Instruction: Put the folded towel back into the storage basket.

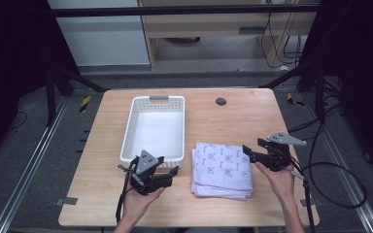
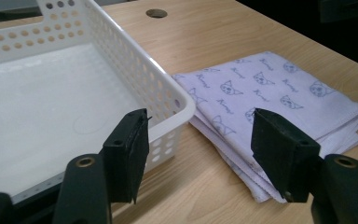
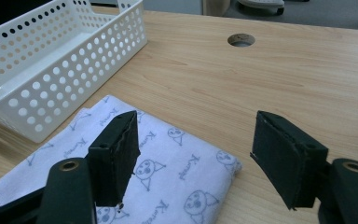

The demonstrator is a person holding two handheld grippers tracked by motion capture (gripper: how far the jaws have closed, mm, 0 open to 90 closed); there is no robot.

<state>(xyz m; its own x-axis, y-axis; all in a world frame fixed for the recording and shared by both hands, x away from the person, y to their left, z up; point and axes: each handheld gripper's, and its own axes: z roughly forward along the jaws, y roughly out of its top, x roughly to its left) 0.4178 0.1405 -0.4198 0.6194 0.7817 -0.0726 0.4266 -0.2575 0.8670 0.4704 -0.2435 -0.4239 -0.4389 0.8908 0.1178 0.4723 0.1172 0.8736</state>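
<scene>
We've got a light wooden table (image 1: 233, 121) with rounded corners, and just two things sitting right on it. A white perforated basket (image 1: 153, 127) sits left of centre, long side running away from us, empty inside. Just to its right, near the front edge, there's a folded white cloth (image 1: 222, 170) with a little blue cat-face print, lying flat, its left edge just beside the basket's front corner. Further back there's a round cable hole (image 1: 221, 101) in the tabletop.
</scene>
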